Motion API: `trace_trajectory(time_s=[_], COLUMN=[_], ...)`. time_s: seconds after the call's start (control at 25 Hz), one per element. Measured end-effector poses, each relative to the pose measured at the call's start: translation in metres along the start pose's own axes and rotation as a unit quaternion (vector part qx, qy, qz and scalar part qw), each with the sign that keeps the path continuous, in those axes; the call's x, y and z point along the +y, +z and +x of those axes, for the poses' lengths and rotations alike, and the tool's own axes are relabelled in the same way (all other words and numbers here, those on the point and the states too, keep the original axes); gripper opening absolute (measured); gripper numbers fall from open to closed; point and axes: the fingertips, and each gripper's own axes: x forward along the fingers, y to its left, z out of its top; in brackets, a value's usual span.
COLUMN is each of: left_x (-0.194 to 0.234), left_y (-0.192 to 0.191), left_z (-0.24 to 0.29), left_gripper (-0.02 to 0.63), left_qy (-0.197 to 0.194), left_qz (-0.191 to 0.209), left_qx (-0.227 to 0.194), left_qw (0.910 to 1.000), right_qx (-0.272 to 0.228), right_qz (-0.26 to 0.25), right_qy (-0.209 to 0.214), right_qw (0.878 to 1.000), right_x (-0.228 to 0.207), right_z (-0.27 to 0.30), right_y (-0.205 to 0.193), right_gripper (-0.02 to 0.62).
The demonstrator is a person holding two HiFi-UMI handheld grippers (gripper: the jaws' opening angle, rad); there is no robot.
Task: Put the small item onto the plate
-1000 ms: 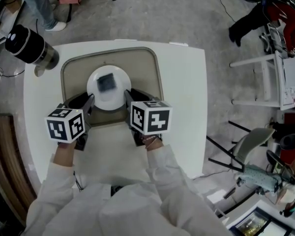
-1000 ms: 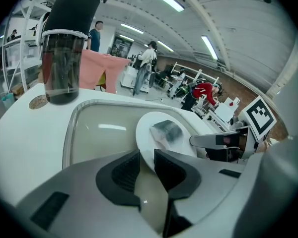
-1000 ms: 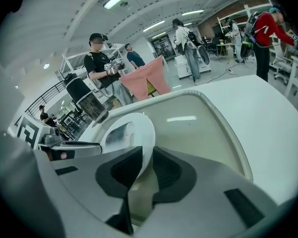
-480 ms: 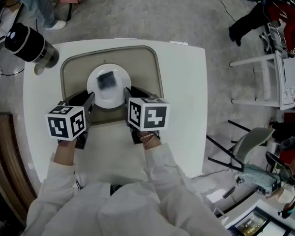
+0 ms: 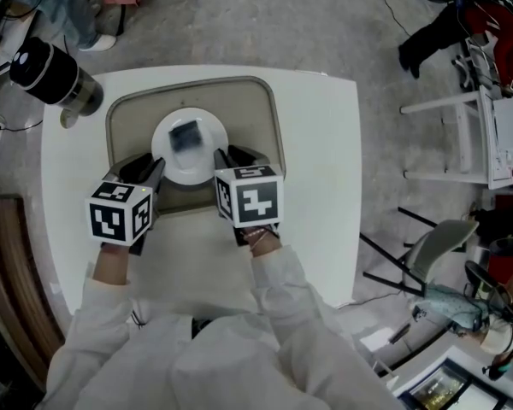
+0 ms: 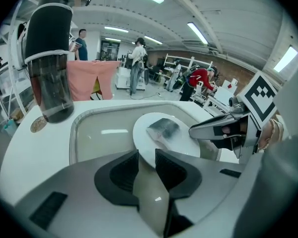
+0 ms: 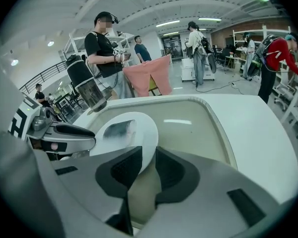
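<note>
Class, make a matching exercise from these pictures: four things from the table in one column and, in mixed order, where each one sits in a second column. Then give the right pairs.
Things
1. small item
2. plate
3. tray
4. bottle

Places
A. at a corner of the table, outside the tray
B. on the plate
C. flat on the table, under the plate
D. in the tray

Right pairs: 1-B, 2-D, 3-C, 4-A
</note>
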Motion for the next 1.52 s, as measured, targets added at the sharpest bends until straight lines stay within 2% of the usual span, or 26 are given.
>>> trace_trajectory(time_s=[0.24, 0.4, 0.56, 0.72, 0.88, 1.0, 1.24, 1.4, 1.52], left_x=[0.006, 0.002, -0.012, -0.032, -0.055, -0.076, -0.12, -0.147, -0.166], left_y=[0.004, 0.013, 0.016, 0.022, 0.026, 0.025, 0.006, -0.019, -0.038], left_z=[-0.01, -0.027, -0.046, -0.07, -0.099, -0.123, -0.17, -0.193, -0.204], left_gripper=[0.089, 0.089, 0.086, 0.063, 0.029, 0.018, 0.009, 0.009, 0.009], left_qy=[0.017, 0.017, -0.005, -0.024, -0.032, -0.034, -0.045, -0.058, -0.062], left_qz=[-0.001, 0.0, 0.007, 0.002, 0.0, 0.01, 0.038, 0.03, 0.03], left_qx=[-0.015, -0.048, -0.077, -0.113, -0.153, -0.175, -0.209, -0.22, -0.222], left_qw=[0.9997, 0.9987, 0.997, 0.9933, 0.9877, 0.984, 0.9762, 0.9734, 0.9725], right_qx=[-0.014, -0.045, -0.094, -0.154, -0.195, -0.213, -0.23, -0.237, -0.259], right_qz=[-0.014, 0.011, 0.008, 0.014, 0.014, -0.004, -0.019, -0.024, -0.016], right_qy=[-0.01, 0.006, 0.044, 0.093, 0.116, 0.126, 0.157, 0.175, 0.199], right_qw=[1.0, 0.999, 0.995, 0.984, 0.974, 0.969, 0.96, 0.955, 0.945], right_x=[-0.001, -0.003, 0.007, 0.023, 0.036, 0.047, 0.069, 0.079, 0.087], right_z=[-0.008, -0.026, -0.052, -0.09, -0.127, -0.157, -0.211, -0.24, -0.261], right_y=[0.001, 0.004, 0.011, 0.019, 0.017, 0.01, -0.012, -0.036, -0.047], right_gripper=[0.072, 0.071, 0.065, 0.037, 0.021, 0.017, 0.015, 0.014, 0.014])
